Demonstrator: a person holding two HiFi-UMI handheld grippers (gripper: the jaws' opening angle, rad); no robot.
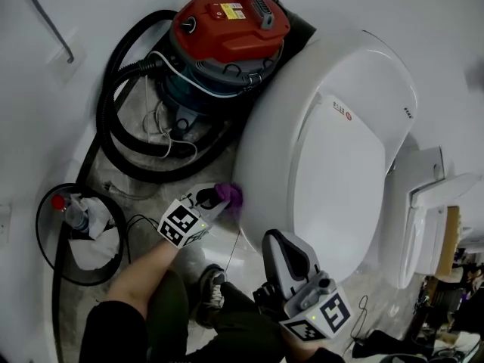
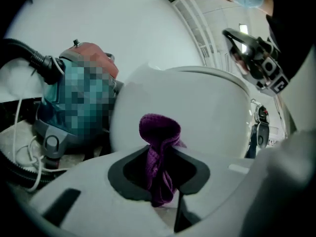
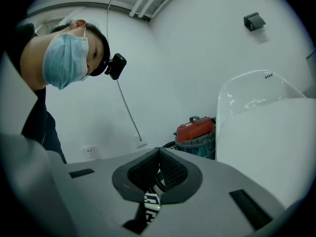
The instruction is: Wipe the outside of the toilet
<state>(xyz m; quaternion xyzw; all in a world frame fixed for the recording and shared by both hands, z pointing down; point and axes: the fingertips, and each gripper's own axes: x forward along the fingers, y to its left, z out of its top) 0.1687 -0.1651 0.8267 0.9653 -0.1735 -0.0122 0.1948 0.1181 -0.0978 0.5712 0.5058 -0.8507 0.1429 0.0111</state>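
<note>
The wiping step is judged to be in hand. A purple cloth [image 1: 231, 196] is pinched in the left gripper [image 1: 216, 197], whose jaws are closed narrowly on it, with a bunched loop of fabric standing out past the tips. In the head view the cloth is held against, or just beside, the curved outer side of the toilet [image 1: 266, 131], below the closed lid and on the side nearest the vacuum cleaner [image 1: 227, 29]. Actual contact cannot be confirmed. In the left gripper view the cloth [image 2: 159, 132] is seen in front of the white bowl [image 2: 207, 117], but the touching face is turned away.

The right gripper [image 1: 275, 242] is held apart near the front of the toilet. Its jaws are pressed together with nothing between them.

For the next move, the cloth would need to be pressed firmly and swept along the bowl's wall, with the curve followed so that the bare jaw tips are kept off the porcelain.

The toilet's base and far side are hidden. Part of the vacuum cleaner is masked in the left gripper view.
</note>
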